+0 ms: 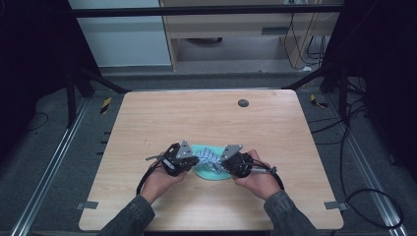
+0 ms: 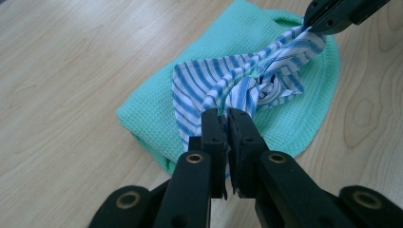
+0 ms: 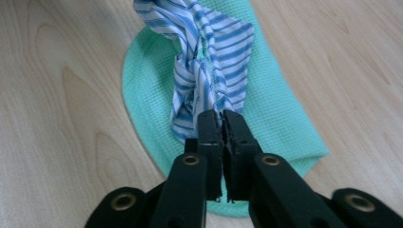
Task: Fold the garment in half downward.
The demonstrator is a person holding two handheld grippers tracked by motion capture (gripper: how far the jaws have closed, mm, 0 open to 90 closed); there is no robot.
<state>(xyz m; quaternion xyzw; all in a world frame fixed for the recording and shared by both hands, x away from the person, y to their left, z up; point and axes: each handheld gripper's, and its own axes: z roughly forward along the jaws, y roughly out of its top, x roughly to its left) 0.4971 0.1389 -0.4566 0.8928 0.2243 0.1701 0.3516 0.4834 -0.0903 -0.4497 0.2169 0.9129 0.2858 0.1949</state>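
Near table edge, centre: the striped cloth (image 1: 208,157) lies bunched on the green waffle towel (image 1: 212,173), between both grippers.
Left gripper (image 2: 227,114): jaws pinched tight on one end of the striped cloth; fabric emerges directly from between the pads.
Right gripper (image 3: 222,115): jaws clamped on the opposite end of the striped cloth; its tip is also seen at the top right of the left gripper view, biting the fabric.
Striped cloth: blue and white, drawn up between the two grips, twisted at its middle.
Hidden: the cloth ends inside both jaws; the twisted middle cannot be read as a knot or a plain fold.
Cut off: the towel's far edge in the right gripper view; both forearms at the bottom of the high view.
Surface: light wooden table (image 1: 206,115) with a small dark round disc (image 1: 243,103) near its far edge.
Room: grey floor, black frame posts, loose cables at the right, pale cabinet behind.
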